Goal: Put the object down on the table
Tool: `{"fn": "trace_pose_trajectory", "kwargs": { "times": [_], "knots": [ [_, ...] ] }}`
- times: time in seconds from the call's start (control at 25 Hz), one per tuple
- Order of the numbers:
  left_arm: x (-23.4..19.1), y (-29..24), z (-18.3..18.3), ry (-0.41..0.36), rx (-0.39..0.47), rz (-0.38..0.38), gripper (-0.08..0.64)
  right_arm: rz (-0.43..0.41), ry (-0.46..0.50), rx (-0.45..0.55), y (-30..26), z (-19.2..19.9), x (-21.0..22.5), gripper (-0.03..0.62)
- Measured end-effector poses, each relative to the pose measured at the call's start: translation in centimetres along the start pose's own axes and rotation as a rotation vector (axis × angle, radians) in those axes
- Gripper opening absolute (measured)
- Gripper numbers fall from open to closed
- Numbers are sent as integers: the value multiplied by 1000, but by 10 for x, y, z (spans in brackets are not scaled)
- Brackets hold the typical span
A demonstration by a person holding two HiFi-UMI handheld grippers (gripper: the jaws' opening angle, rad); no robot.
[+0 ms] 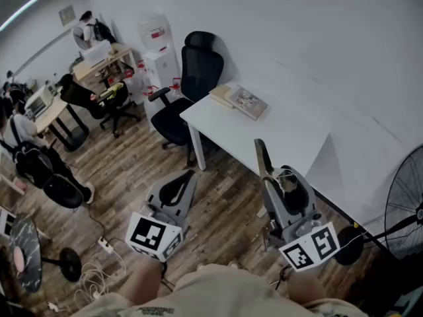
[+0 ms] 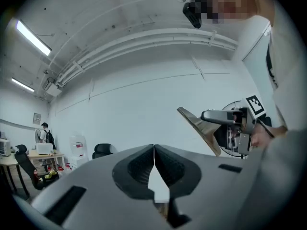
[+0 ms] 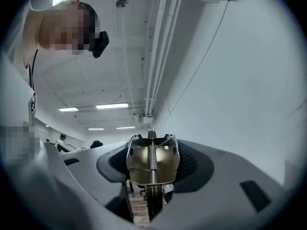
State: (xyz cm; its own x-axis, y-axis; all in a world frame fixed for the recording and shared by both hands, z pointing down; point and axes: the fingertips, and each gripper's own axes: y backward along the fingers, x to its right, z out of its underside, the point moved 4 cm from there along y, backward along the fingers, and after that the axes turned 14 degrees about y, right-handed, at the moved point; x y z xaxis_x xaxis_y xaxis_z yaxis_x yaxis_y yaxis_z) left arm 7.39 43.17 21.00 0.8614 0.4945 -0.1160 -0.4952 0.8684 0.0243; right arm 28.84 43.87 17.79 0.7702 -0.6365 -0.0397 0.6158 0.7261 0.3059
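1. Down at six o'clock in the head view, you stand on the wooden floor (image 1: 125,170) with a pair of tongs in each hand, both held up in front of you.
2. Your right tongs (image 1: 285,175) are pinching a brass-coloured metal object (image 3: 152,169). The right gripper view shows its rounded body, with a coil spring down the middle, wedged between the two dark pads that press on it from either side.
3. In the head view, a long narrow part of that object sticks out past the tongs toward eleven o'clock, and its tip shows against the white tabletop (image 1: 284,137). The object is up in the air in your grip, not set down.
4. Your left tongs (image 2: 153,152) are pressed together, tip meeting tip, and carry nothing. They sit at nine o'clock from the right tongs, well apart from them.
5. The tabletop lies at twelve o'clock from your right tongs, against the white wall. A small stack of books (image 1: 241,101) rests at its far end, toward eleven o'clock.
6. A black office chair (image 1: 192,78) stands just beside the tabletop's left end, at ten o'clock.
7. A standing fan (image 1: 403,203) is at three o'clock from your right tongs, by the picture's right edge.
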Motion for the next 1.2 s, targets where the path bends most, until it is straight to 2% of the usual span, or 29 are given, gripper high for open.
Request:
{"fn": "trace_pose_trajectory", "kwargs": {
  "times": [0.28,0.72,1.2],
  "knots": [
    [15,-5,7,2,0,-13,23,7,-34,-24,13,9,15,227],
    [41,-19,16,6,-8,-60,23,-35,-64,-56,37,12,38,227],
    [41,-32,34,28,-21,-69,23,-52,-110,-80,28,35,55,227]
  ]
}}
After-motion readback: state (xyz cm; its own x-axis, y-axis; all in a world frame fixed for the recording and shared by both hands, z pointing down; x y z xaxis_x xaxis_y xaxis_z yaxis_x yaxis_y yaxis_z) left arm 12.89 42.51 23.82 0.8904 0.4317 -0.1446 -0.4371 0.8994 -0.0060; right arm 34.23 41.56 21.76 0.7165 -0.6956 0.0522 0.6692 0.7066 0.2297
